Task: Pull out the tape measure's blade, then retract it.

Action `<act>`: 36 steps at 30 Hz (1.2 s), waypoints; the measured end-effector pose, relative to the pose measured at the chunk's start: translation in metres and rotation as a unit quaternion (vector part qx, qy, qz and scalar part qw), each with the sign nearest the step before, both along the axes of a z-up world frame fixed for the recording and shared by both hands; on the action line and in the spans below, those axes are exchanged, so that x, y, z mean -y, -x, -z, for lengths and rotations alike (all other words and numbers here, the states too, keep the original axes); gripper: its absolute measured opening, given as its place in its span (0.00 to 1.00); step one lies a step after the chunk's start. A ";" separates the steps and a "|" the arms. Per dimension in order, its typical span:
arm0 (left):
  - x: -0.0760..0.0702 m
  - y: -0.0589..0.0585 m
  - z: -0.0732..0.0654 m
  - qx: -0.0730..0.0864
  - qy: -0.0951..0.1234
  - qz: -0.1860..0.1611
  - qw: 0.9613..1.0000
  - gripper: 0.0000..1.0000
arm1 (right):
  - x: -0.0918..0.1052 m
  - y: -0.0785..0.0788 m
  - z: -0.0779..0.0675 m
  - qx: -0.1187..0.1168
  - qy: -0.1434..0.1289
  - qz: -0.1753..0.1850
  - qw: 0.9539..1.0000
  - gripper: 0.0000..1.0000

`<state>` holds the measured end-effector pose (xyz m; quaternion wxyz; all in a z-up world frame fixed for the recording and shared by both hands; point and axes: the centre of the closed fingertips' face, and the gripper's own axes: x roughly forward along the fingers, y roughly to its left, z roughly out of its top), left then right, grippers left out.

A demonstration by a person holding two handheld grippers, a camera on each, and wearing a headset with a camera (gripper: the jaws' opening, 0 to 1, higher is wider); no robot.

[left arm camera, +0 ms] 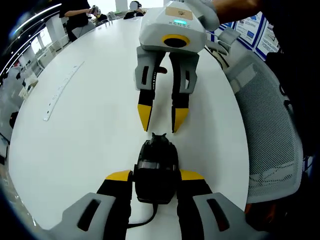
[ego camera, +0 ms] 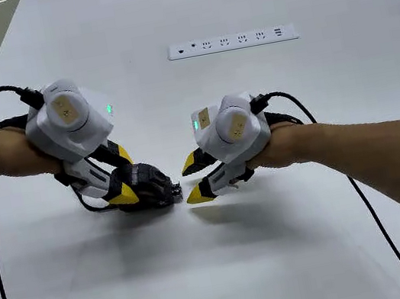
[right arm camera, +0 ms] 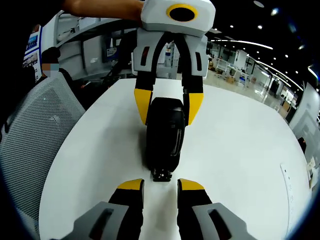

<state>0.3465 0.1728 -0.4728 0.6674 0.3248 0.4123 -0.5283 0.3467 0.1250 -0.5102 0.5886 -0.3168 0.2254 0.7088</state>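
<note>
My left gripper (ego camera: 128, 179) clamps black plastic tape measure case (ego camera: 147, 187), pinning it to white tabletop (ego camera: 281, 259), I judge as anchor for pull. Case long axis runs toward right gripper (ego camera: 192, 180), metal blade hook (right arm camera: 162, 174) pointing at it. Right jaws narrowly parted, empty, just beside hook, lined up to pinch it.
</note>
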 end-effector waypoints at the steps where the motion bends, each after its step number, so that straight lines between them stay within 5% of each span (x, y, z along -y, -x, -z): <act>1: 0.000 0.000 0.000 0.000 0.000 0.001 1.000 0.29 | -0.002 0.000 0.001 -0.002 0.000 0.001 1.000 0.23; 17: -0.001 0.000 0.003 -0.008 -0.014 0.005 1.000 0.28 | -0.010 -0.001 0.014 0.000 0.010 0.014 1.000 0.12; 22: -0.003 0.001 0.009 0.003 -0.028 0.024 0.999 0.29 | -0.011 -0.001 0.014 0.003 0.006 0.009 1.000 0.11; 27: -0.004 -0.001 0.008 0.006 -0.008 0.007 1.000 0.28 | -0.011 -0.002 0.014 0.003 0.004 0.012 1.000 0.10; 36: -0.003 -0.001 0.007 0.003 -0.011 0.004 1.000 0.27 | -0.010 -0.002 0.014 0.008 0.003 0.007 1.000 0.09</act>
